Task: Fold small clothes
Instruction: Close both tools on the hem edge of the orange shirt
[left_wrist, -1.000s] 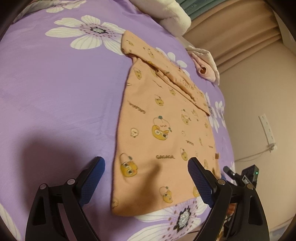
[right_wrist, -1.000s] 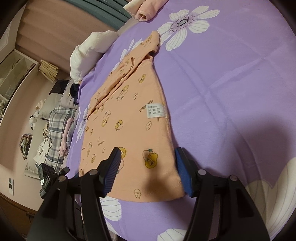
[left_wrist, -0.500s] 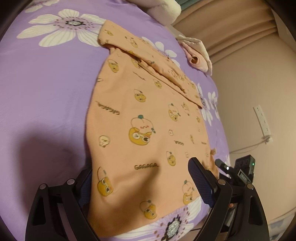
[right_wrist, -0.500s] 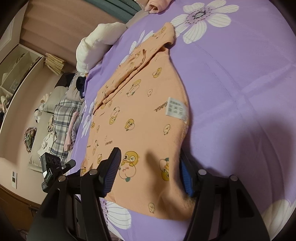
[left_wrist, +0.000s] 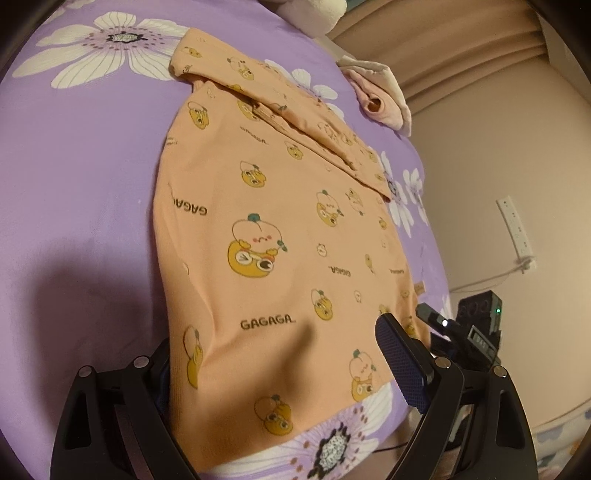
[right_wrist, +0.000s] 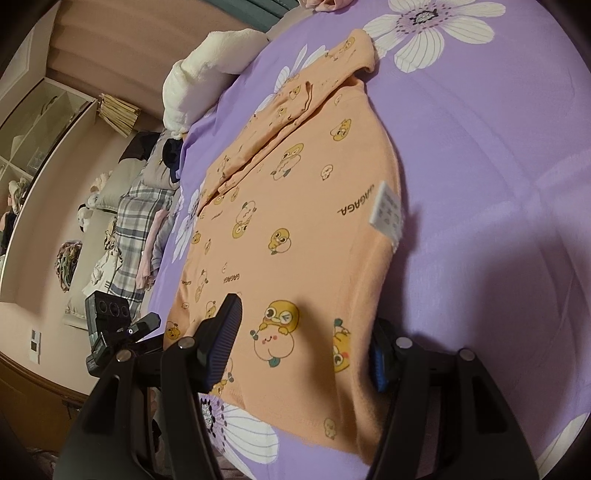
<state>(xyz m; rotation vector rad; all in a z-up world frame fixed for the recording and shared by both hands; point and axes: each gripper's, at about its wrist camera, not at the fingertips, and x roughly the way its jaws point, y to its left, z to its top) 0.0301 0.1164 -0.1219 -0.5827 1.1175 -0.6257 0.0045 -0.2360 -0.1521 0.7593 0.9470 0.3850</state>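
An orange child's shirt (left_wrist: 280, 236) with cartoon prints lies flat on the purple flowered bedsheet (left_wrist: 74, 166), its sleeves folded across the far end. My left gripper (left_wrist: 280, 373) is open, straddling the near hem corner; the cloth covers its left finger. The shirt also shows in the right wrist view (right_wrist: 295, 221), with a white care label (right_wrist: 386, 212) on its right edge. My right gripper (right_wrist: 303, 347) is open over the opposite hem corner, its right finger under the cloth edge.
A folded pink garment (left_wrist: 380, 99) and a white pillow (right_wrist: 207, 74) lie at the far end of the bed. The other gripper's black body (left_wrist: 469, 328) shows at the bed edge. A pile of clothes (right_wrist: 129, 221) lies beside the bed.
Both grippers have moved forward over the shirt's hem; the cloth now lies between the fingers of each, covering one finger.
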